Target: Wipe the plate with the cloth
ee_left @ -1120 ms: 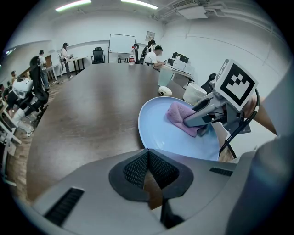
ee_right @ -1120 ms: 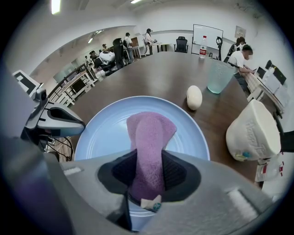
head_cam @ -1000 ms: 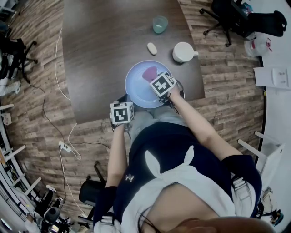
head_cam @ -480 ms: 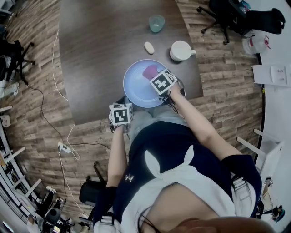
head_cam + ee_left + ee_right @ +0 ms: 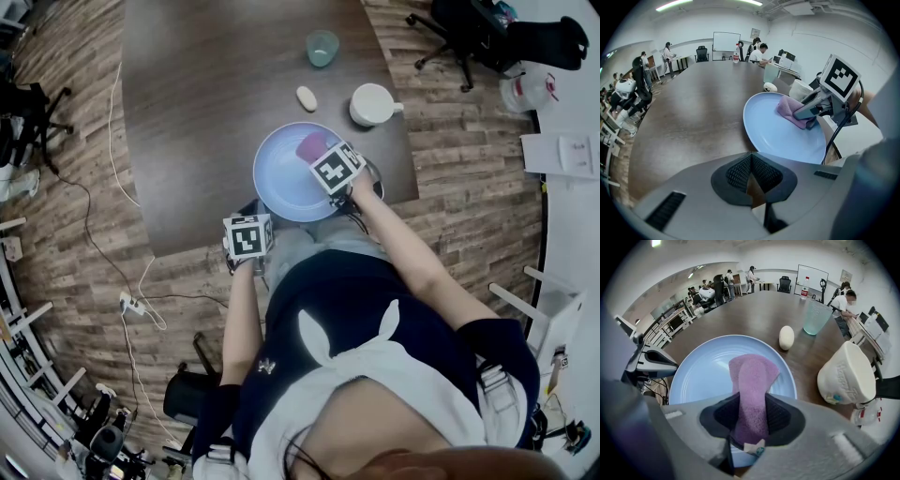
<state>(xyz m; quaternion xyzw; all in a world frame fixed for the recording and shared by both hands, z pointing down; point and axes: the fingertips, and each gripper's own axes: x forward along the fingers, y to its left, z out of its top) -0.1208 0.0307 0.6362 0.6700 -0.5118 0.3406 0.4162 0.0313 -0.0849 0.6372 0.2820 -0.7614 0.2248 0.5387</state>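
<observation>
Left gripper (image 5: 751, 176) at near edge of bench (image 5: 206, 94): fingers closed together, nothing between. Right gripper (image 5: 750, 427): fingers clamp purple cloth (image 5: 752, 376), which lies on blue plate (image 5: 703, 371). Beyond: white mug (image 5: 846, 373), teal cup (image 5: 816, 317).

Past the cloth (image 5: 752, 376) in the right gripper's (image 5: 750, 420) jaws the plate (image 5: 701, 376) lies bare; a white mug (image 5: 846, 376) crowds their right; a teal cup (image 5: 816, 317) stands farther ahead.

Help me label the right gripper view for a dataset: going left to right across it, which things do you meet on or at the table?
left gripper → cloth → white oval → glass → mug. The plate is left out, since it spans under the cloth.
</observation>
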